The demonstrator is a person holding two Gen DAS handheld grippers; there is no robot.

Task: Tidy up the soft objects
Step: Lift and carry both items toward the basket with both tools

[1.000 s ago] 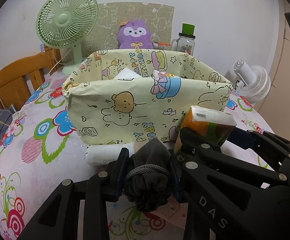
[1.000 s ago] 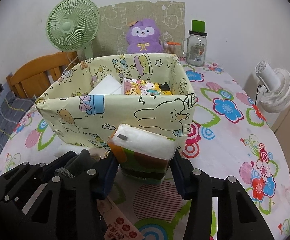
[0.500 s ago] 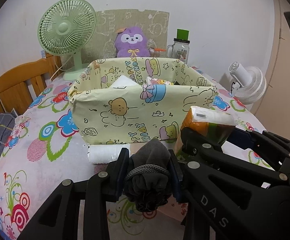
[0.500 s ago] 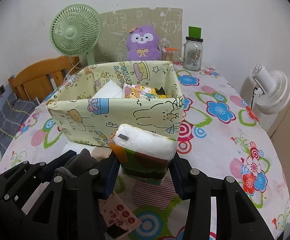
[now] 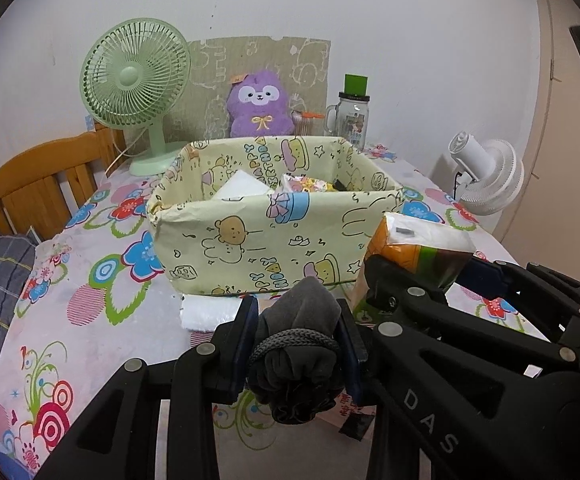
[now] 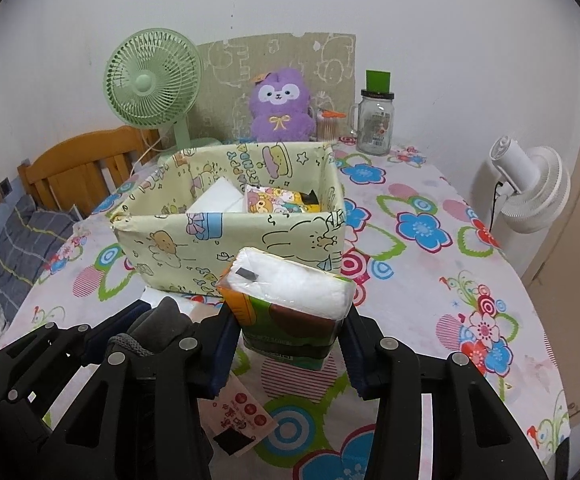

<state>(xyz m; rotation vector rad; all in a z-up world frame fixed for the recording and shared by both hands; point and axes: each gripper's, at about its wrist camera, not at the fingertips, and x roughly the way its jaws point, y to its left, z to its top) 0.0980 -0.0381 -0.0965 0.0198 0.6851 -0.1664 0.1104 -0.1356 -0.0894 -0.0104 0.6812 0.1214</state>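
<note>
Tissue pack (image 6: pixel 290 296): a soft orange-and-green wrapped pack with a white top, carried clear of the table (image 6: pixel 430 292) just short of the box's near wall, toward that wall's right-hand end.
Grey pouch (image 5: pixel 296 344): a dark drawstring bundle, gathered by its cord, carried beside the tissue pack on its left.
Box (image 5: pixel 258 240): a paper-covered carton with cartoon print, open at the top, set mid-table with its long axis running away toward the far edge; a white pack and a printed packet are already seen inside.
Deciding relation: the box lies straight ahead of and beyond both loads, its near rim about level with them; each load is judged to need carrying forward over that rim before being let go.
Right tongs (image 6: pixel 290 340): clenched on the tissue pack across its short width, the pack's long axis lying crosswise to the fingers.
Left tongs (image 5: pixel 296 344): clenched on the grey pouch at its cord, the pouch's body pointing forward toward the box.
Nearer side: the two are held side by side and almost touching; neither is clearly nearer the box.
White roll (image 5: pixel 210 312): left lying on the table against the foot of the near wall, not yet stowed.
Risk, as judged: the near wall is soft paper and could be pushed in if a load is brought in too low.
</note>
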